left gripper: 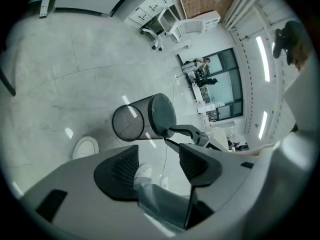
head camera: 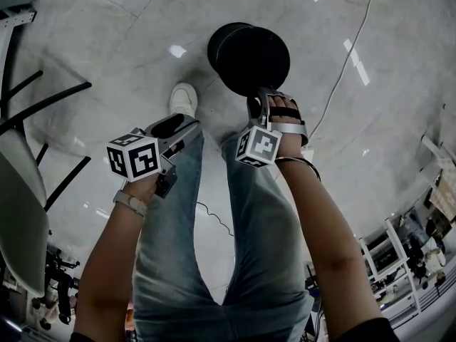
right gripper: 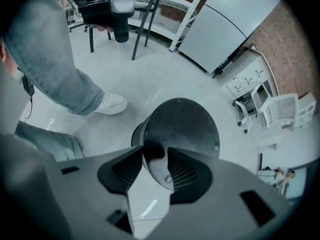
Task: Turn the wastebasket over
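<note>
Clamping my right gripper on the rim of the wastebasket's solid end, basket tilted above the floor near my shoe, my left gripper released, empty.

Black mesh wastebasket, white shoe, light-blue jeans

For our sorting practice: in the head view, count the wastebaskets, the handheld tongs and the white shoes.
Round black wire-mesh wastebasket: 1
Grey plastic handheld tongs: 2 (left tongs, right tongs)
White shoe: 1
Total: 4
</note>
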